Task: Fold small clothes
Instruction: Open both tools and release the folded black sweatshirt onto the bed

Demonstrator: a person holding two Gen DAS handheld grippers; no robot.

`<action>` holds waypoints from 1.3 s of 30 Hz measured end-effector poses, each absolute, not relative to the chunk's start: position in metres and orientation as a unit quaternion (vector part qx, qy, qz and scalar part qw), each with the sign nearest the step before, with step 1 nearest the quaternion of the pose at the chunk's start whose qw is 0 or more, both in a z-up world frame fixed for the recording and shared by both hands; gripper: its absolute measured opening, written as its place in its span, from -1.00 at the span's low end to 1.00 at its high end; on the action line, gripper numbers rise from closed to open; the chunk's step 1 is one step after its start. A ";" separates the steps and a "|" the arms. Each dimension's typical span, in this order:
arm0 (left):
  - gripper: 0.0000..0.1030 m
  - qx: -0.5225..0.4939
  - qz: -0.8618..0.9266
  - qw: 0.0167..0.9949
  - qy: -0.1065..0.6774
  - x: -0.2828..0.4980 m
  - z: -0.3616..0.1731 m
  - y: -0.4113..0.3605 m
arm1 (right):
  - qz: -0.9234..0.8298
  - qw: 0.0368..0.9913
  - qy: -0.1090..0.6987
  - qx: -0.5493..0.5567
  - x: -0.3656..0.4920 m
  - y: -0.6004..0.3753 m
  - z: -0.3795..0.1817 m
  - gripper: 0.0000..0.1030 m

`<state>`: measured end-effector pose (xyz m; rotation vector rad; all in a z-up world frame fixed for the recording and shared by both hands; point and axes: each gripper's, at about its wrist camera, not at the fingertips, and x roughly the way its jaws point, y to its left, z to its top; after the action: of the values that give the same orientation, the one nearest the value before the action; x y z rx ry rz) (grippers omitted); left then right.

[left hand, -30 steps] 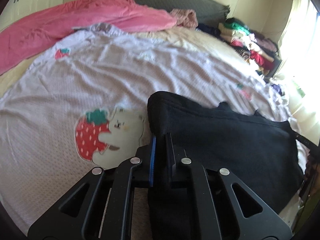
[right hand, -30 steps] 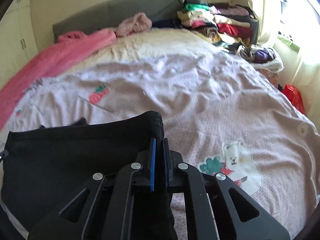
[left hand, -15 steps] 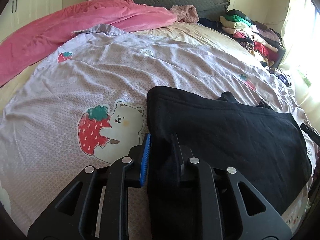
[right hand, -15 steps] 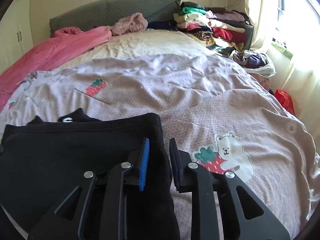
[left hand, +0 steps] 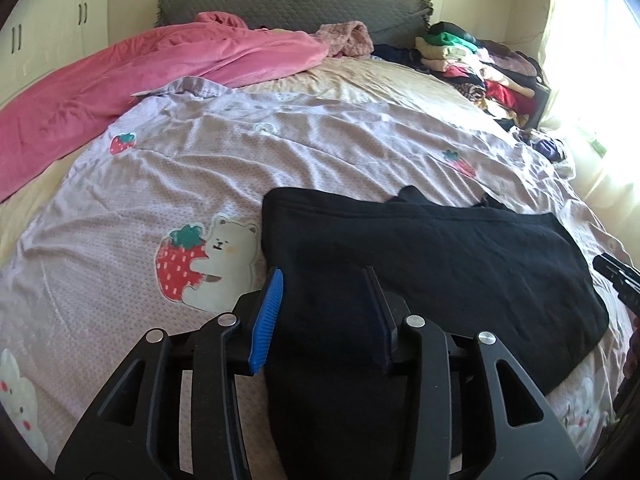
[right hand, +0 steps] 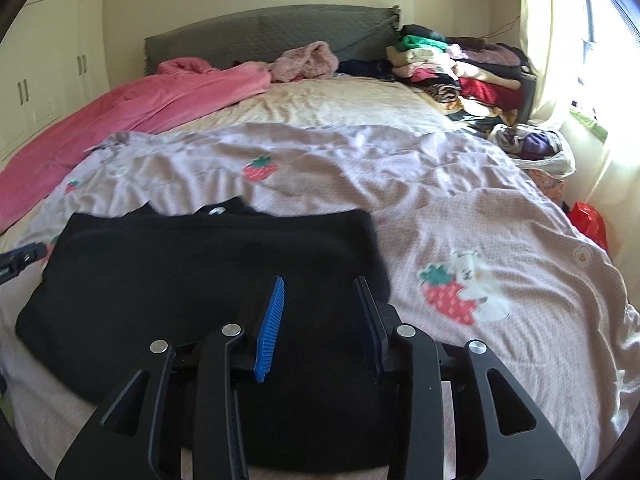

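Observation:
A black garment (left hand: 440,264) lies flat on the lilac bedspread (left hand: 160,184), folded over on itself. My left gripper (left hand: 322,276) hovers over its left edge with jaws opening; the cloth lies below them and the pads do not press it. In the right wrist view the same black garment (right hand: 200,264) spreads to the left, and my right gripper (right hand: 320,284) stands above its right edge, jaws also opening, nothing pinched. The tip of the right gripper (left hand: 618,280) shows at the left view's right border, and the tip of the left gripper (right hand: 20,258) at the right view's left border.
A pink blanket (left hand: 140,80) lies along the bed's left side. A pile of clothes (right hand: 460,68) is stacked at the far right near the grey headboard (right hand: 260,36). A bag of clothes (right hand: 536,148) and a red bag (right hand: 588,216) sit beside the bed by the window.
Both grippers were shut on the black garment's edges a second ago; both have opened, let the cloth go and drawn back and upward. The garment now lies on the bed.

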<state>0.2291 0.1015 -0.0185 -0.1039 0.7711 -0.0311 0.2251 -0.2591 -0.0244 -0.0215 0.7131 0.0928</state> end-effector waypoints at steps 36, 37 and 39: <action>0.53 -0.062 -0.009 0.924 0.377 0.194 -0.014 0.114 | 0.147 0.917 0.370 -0.013 0.177 -0.191 -0.019 0.58; 0.54 -0.061 -0.004 0.925 0.375 0.194 -0.012 0.116 | 0.152 0.917 0.369 -0.016 0.177 -0.186 -0.017 0.59; 0.57 -0.061 0.005 0.926 0.372 0.194 -0.011 0.121 | 0.161 0.916 0.366 -0.022 0.178 -0.174 -0.015 0.60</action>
<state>0.1937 0.1208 -0.0106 -0.1258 0.7627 0.0096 0.1783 -0.1740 -0.0148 -0.0451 0.7539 0.3319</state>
